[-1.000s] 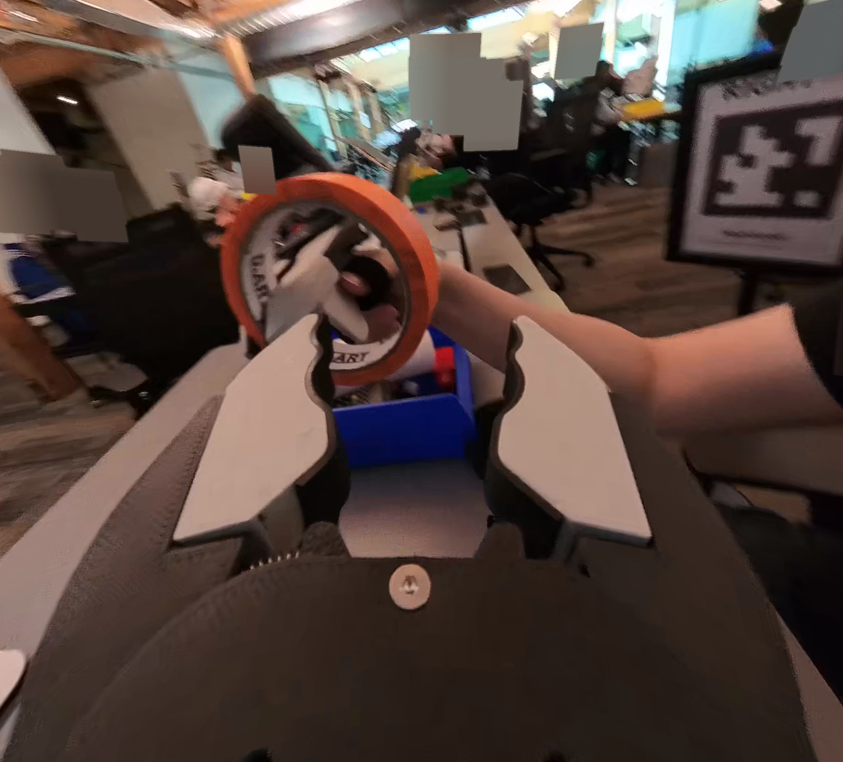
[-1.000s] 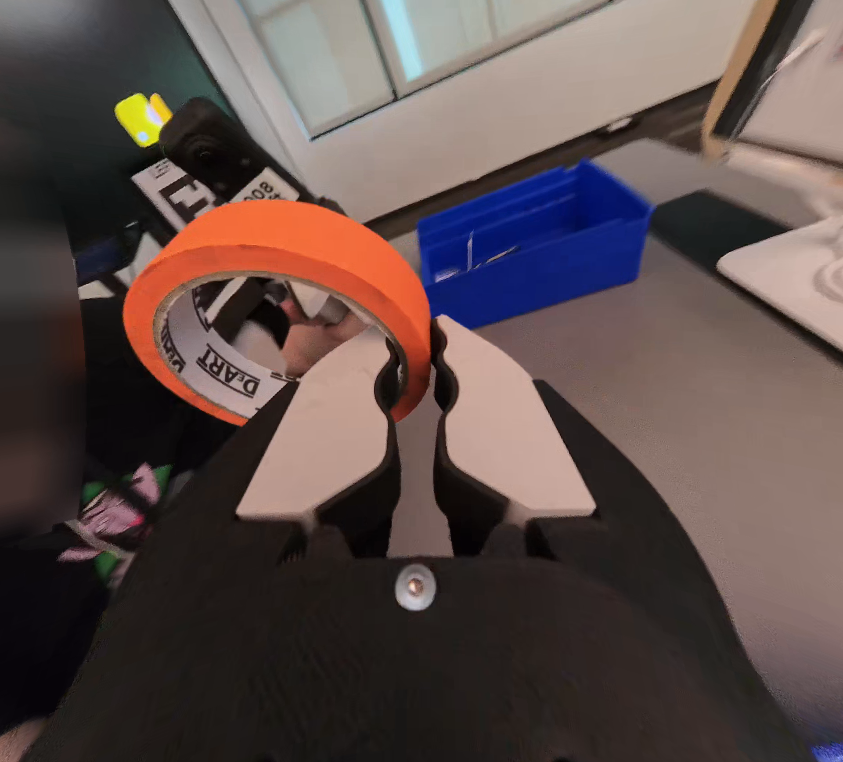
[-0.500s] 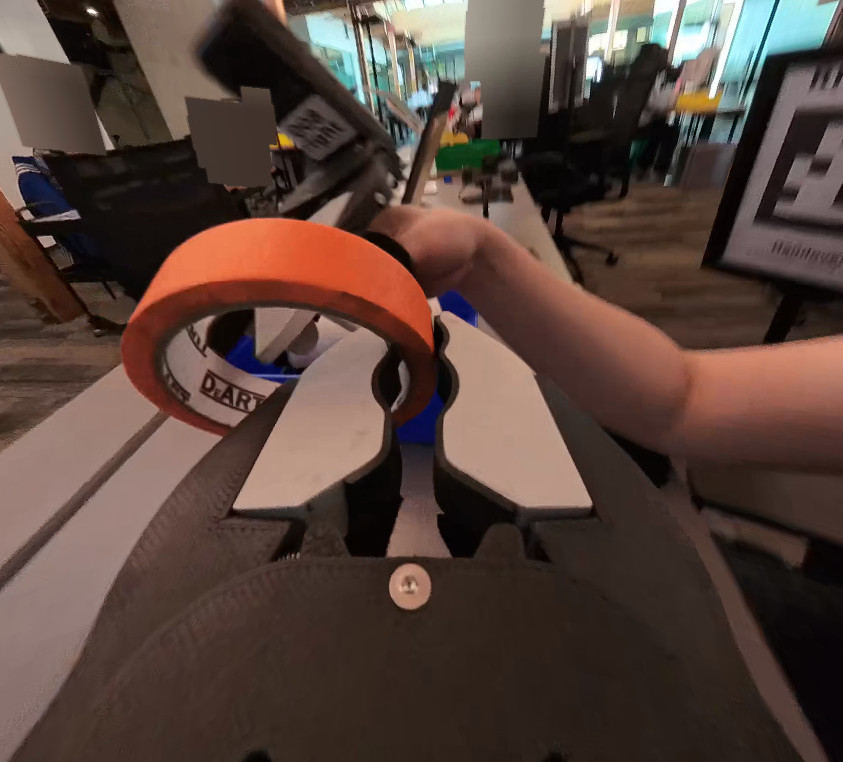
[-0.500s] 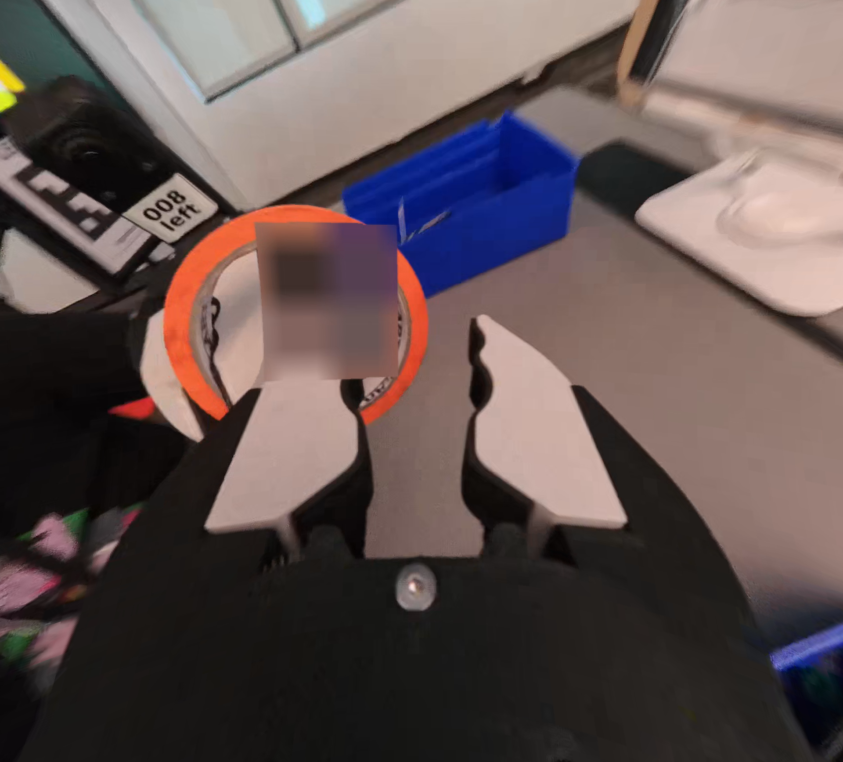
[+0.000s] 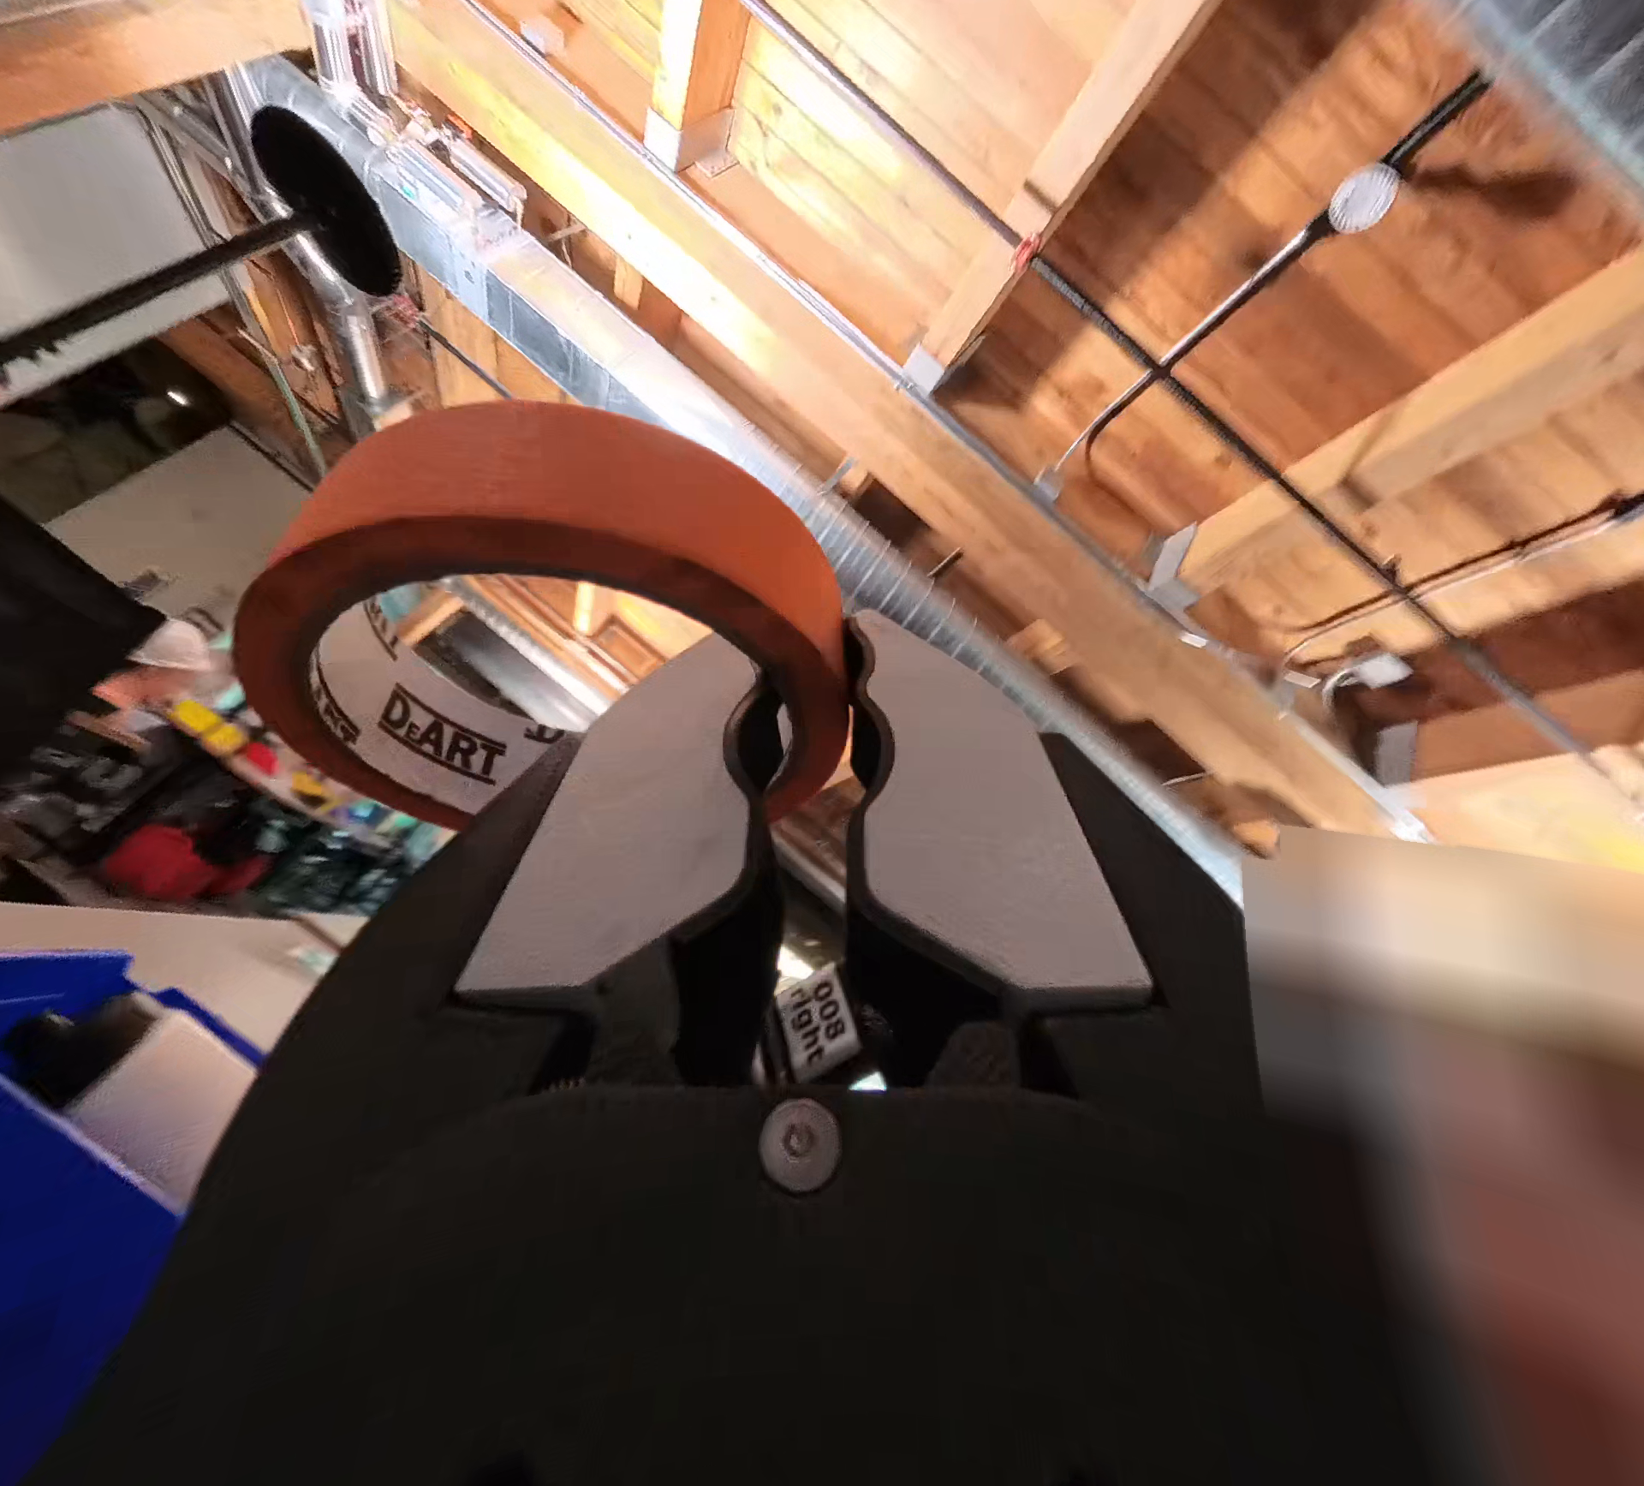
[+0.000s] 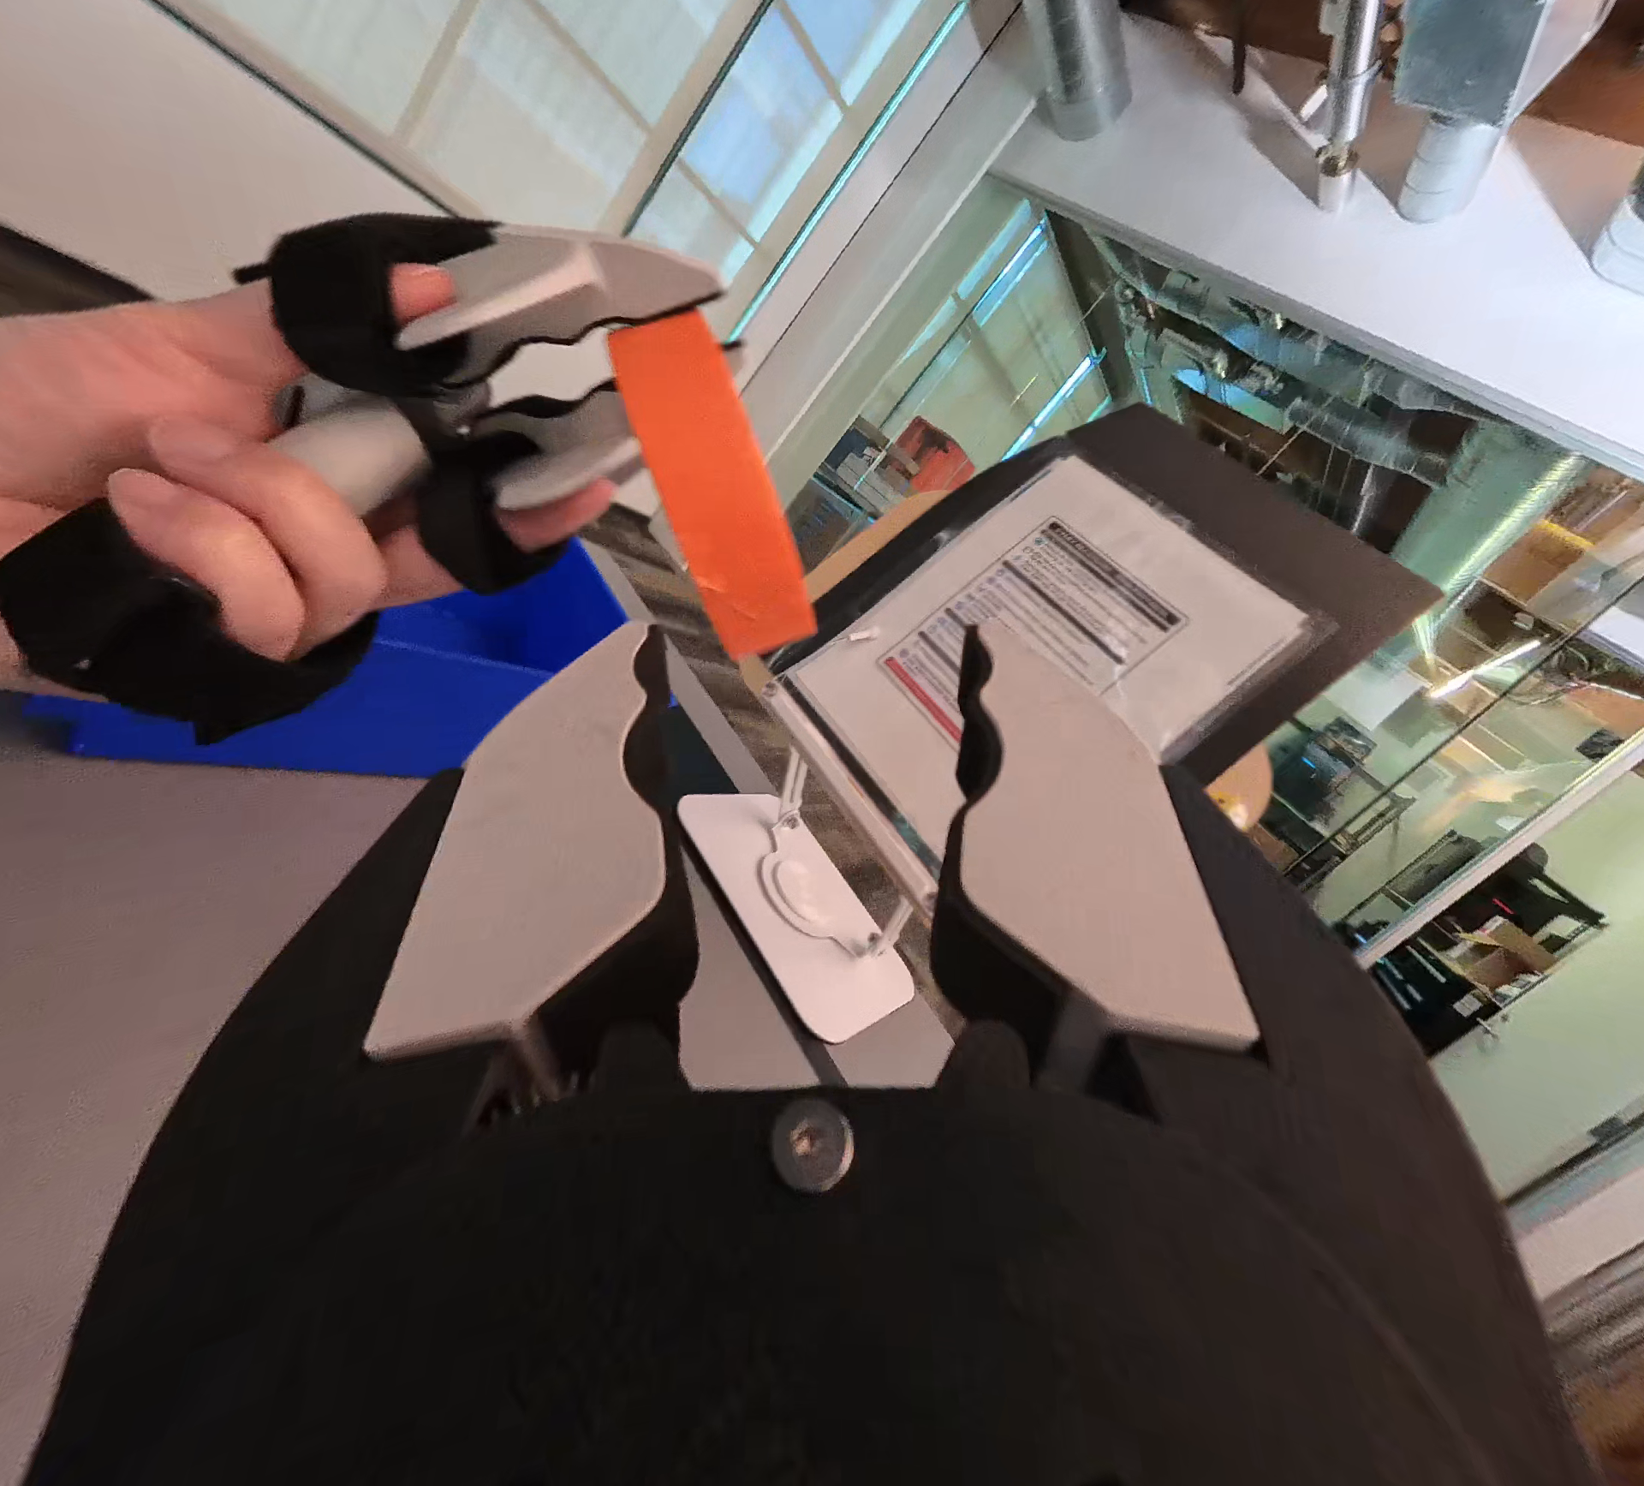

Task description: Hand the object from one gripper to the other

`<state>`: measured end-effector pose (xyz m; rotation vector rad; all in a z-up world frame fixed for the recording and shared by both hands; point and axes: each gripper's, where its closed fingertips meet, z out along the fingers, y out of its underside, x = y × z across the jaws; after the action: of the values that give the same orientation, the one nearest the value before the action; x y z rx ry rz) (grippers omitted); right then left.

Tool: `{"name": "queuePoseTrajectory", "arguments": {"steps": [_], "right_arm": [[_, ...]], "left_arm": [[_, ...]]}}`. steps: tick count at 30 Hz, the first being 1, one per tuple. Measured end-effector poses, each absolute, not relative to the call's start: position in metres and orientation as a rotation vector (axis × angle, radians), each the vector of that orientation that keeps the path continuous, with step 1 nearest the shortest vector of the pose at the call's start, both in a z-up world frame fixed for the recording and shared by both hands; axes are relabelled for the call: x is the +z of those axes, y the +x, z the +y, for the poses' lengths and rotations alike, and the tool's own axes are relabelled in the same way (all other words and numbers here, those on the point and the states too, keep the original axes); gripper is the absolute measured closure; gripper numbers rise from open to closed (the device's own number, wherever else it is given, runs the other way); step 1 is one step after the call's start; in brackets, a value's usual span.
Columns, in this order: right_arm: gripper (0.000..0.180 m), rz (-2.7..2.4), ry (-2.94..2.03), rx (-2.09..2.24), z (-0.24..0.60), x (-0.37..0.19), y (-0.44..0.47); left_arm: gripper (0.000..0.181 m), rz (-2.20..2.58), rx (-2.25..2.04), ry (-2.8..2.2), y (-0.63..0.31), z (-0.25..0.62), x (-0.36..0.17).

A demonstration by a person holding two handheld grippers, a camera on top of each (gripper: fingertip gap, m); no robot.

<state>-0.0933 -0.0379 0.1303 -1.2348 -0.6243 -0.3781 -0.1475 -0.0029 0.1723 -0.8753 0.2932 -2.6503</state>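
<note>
The orange tape roll (image 5: 552, 500) has a white inner core with black print. My left gripper (image 5: 814, 696) is shut on its right rim and holds it up in the air, pointing toward the wooden ceiling. In the right wrist view the roll (image 6: 712, 482) shows edge-on, held by the left gripper (image 6: 672, 375) in a person's hand (image 6: 133, 411) at the upper left. My right gripper (image 6: 809, 642) is open wide and empty, just below the roll and apart from it.
A blue bin (image 6: 427, 678) stands on the grey table (image 6: 178, 909) behind the hand; it also shows at the lower left in the left wrist view (image 5: 53, 1230). A white flat stand base (image 6: 801, 936) and a framed sign board (image 6: 1050, 642) lie ahead of my right gripper. There is about 8 cm between the tips of the two grippers.
My left gripper closed on the tape roll, then tilted upward with it. My right gripper let go, opened wide and drew back from the roll.
</note>
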Motion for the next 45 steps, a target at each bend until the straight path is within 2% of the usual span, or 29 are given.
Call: {"name": "queuePoseTrajectory", "arguments": {"steps": [1, 5, 6, 8, 11, 15, 20, 22, 25, 27, 31, 33, 41, 43, 45], "right_arm": [[0.116, -0.64, -1.25, -0.389, -0.033, 0.125, -0.101], [0.117, -0.663, -1.238, -0.472, -0.026, 0.117, -0.11], [0.121, -0.667, -1.234, -0.486, -0.026, 0.117, -0.11], [0.148, -0.65, -1.229, -0.506, -0.029, 0.12, -0.105], [0.149, -0.661, -1.273, -0.423, -0.035, 0.121, -0.102], [0.15, -0.482, -1.38, -0.186, -0.035, 0.128, -0.079], [0.15, -0.047, -1.44, 0.495, -0.035, 0.124, -0.023], [0.151, 0.11, -1.395, 0.794, -0.037, 0.118, -0.004], [0.151, 0.281, -1.311, 1.107, -0.037, 0.11, 0.014], [0.15, 0.361, -1.285, 1.216, -0.034, 0.104, 0.018], [0.15, 0.471, -1.253, 1.432, -0.024, 0.091, 0.009], [0.15, 0.47, -1.262, 1.522, -0.02, 0.087, -0.002], [0.15, 0.465, -1.466, 1.559, -0.01, 0.069, -0.036], [0.15, 0.435, -1.515, 1.588, -0.011, 0.066, -0.048], [0.149, 0.453, -1.561, 1.581, -0.008, 0.06, -0.053]], "left_arm": [[0.17, 0.268, -2.705, -0.88, -0.145, -0.003, 0.17], [0.171, 0.267, -2.867, -0.936, -0.132, -0.016, 0.162], [0.171, 0.28, -2.905, -0.94, -0.13, -0.02, 0.161], [0.171, 0.295, -3.018, -0.933, -0.126, -0.027, 0.16], [0.169, 0.368, -3.12, -0.937, -0.12, -0.031, 0.159], [0.115, 0.564, -2.97, -0.998, -0.114, -0.035, 0.156], [0.118, 0.934, -2.729, -0.892, -0.128, -0.065, 0.171], [0.121, 1.063, -2.53, -0.821, -0.133, -0.075, 0.173], [0.123, 1.215, -1.978, -0.763, -0.126, -0.077, 0.161], [0.113, 1.249, -1.517, -0.73, -0.113, -0.065, 0.147], [0.111, 1.247, -0.617, -0.489, -0.099, -0.045, 0.123], [0.115, 1.229, -0.307, -0.383, -0.094, -0.042, 0.114], [0.12, 1.338, 0.086, -0.167, -0.078, -0.037, 0.072], [0.126, 1.335, 0.149, -0.161, -0.074, -0.032, 0.066], [0.14, 1.328, 0.192, -0.148, -0.073, -0.029, 0.063]]}}
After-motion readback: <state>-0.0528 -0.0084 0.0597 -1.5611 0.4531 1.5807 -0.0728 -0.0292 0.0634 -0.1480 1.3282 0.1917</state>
